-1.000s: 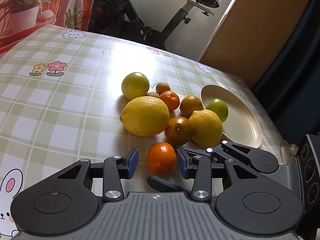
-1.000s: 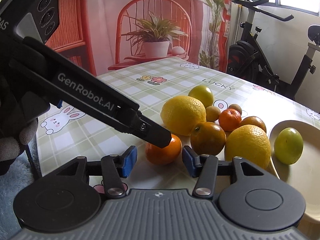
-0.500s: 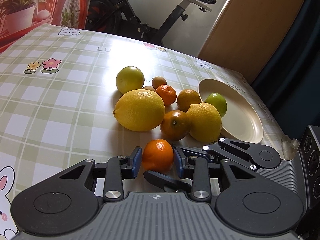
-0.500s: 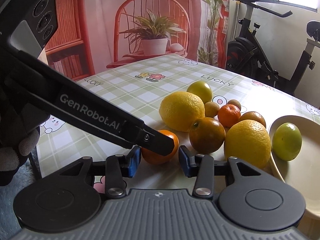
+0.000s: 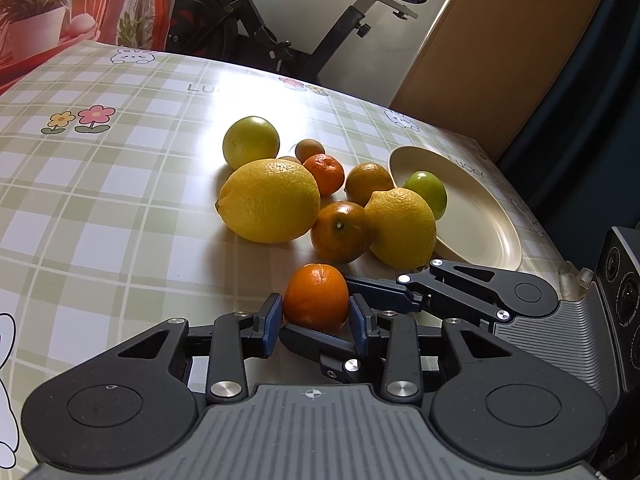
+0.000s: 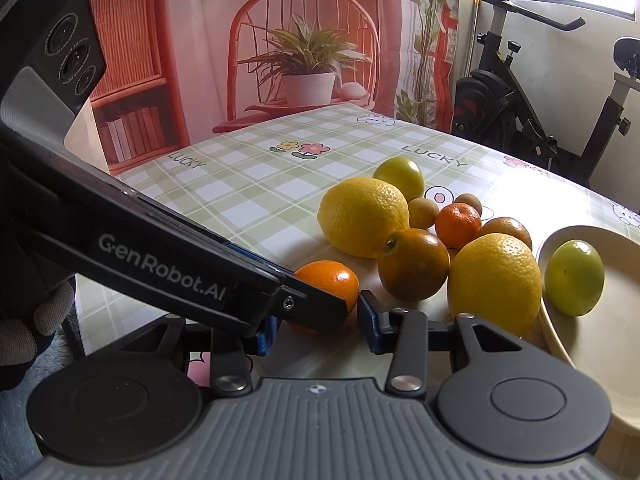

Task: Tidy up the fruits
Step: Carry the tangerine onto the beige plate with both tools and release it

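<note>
The left gripper (image 6: 316, 312) comes in from the left – its finger lies across a tangerine (image 6: 332, 280). The right gripper (image 6: 320, 326) stands open around both, near the plate (image 6: 592, 368).

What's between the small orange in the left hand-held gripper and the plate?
The small orange sits between the left hand-held gripper pads. On a straight line to the plate lie the right hand-held gripper, reaching in across it, and the nearer lemon against the plate's near rim. Lifting over looks workable.
</note>
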The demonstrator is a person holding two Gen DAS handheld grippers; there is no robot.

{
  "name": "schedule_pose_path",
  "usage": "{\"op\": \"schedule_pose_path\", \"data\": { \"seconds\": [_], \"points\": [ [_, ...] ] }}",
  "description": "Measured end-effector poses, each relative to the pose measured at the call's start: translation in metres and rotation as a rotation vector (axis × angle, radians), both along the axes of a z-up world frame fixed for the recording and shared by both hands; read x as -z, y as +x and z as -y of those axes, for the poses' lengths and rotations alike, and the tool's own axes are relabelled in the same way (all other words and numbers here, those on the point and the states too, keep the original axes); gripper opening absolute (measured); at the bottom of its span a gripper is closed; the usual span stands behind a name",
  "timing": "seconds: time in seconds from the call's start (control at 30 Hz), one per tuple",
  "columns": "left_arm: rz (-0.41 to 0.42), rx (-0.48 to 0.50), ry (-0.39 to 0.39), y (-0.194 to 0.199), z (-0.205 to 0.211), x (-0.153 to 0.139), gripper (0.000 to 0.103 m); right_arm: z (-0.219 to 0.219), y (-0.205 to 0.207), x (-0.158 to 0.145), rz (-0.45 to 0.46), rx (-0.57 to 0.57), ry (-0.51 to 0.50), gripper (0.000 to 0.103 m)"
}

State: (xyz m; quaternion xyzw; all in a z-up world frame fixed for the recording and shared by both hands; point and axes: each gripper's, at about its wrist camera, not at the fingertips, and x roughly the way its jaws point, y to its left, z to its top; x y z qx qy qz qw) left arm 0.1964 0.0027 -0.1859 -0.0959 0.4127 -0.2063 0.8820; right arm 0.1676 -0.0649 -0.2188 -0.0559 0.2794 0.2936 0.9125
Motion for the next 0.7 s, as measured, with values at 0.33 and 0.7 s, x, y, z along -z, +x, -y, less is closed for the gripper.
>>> {"op": "schedule_pose_path", "data": {
  "seconds": [0.33, 0.7],
  "points": [
    [0.034, 0.028, 0.042, -0.003, 0.007, -0.009, 0.038, 0.004, -0.008, -0.004, 0.036, 0.021, 0.010, 0.044],
    [0.170, 0.168, 0.158, -0.006, 0.046, -0.039, 0.038, 0.038, -0.027, -0.025, 0.093, 0.111, 0.090, 0.043]
  ]
}}
